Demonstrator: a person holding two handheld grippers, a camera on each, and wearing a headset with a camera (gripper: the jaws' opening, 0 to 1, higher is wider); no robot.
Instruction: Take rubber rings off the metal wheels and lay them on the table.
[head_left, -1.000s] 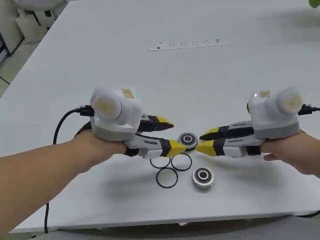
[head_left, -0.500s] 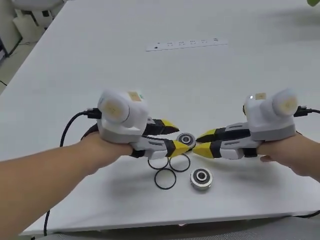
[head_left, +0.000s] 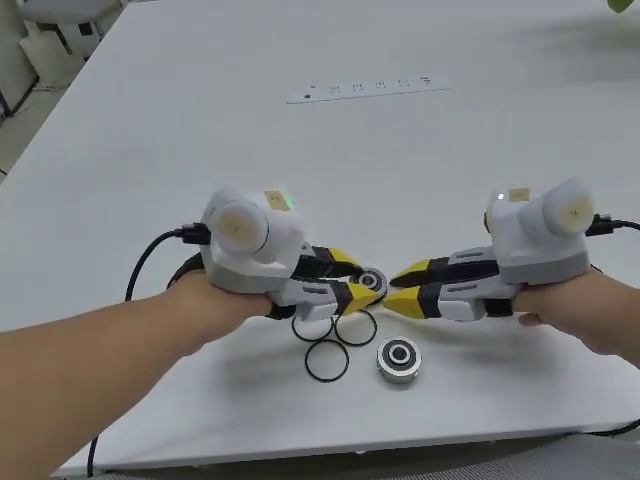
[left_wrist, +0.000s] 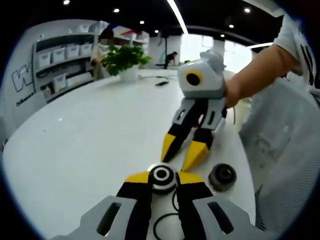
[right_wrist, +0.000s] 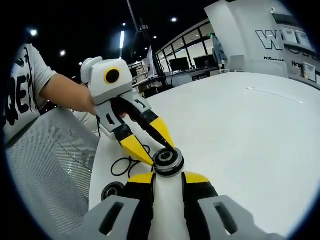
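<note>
My left gripper (head_left: 363, 281) is shut on a small metal wheel (head_left: 374, 281) with a black rubber ring round it, held just above the white table (head_left: 450, 150). In the left gripper view the wheel (left_wrist: 162, 176) sits between the yellow tips of the left gripper (left_wrist: 163, 178). My right gripper (head_left: 392, 285) faces it from the right, open, its tips right at the wheel (right_wrist: 168, 159). Three loose black rings (head_left: 327, 361) lie on the table under the grippers. A second wheel (head_left: 399, 357) lies flat beside them.
A white socket strip (head_left: 367, 88) lies far back on the table. A black cable (head_left: 150, 258) trails from the left gripper towards the left. The table's front edge (head_left: 300, 450) runs close below the rings. A potted plant (left_wrist: 123, 57) stands at the far end.
The left gripper's jaws have drawn together onto the wheel. The right gripper has edged a little closer to it. The head camera has shifted slightly.
</note>
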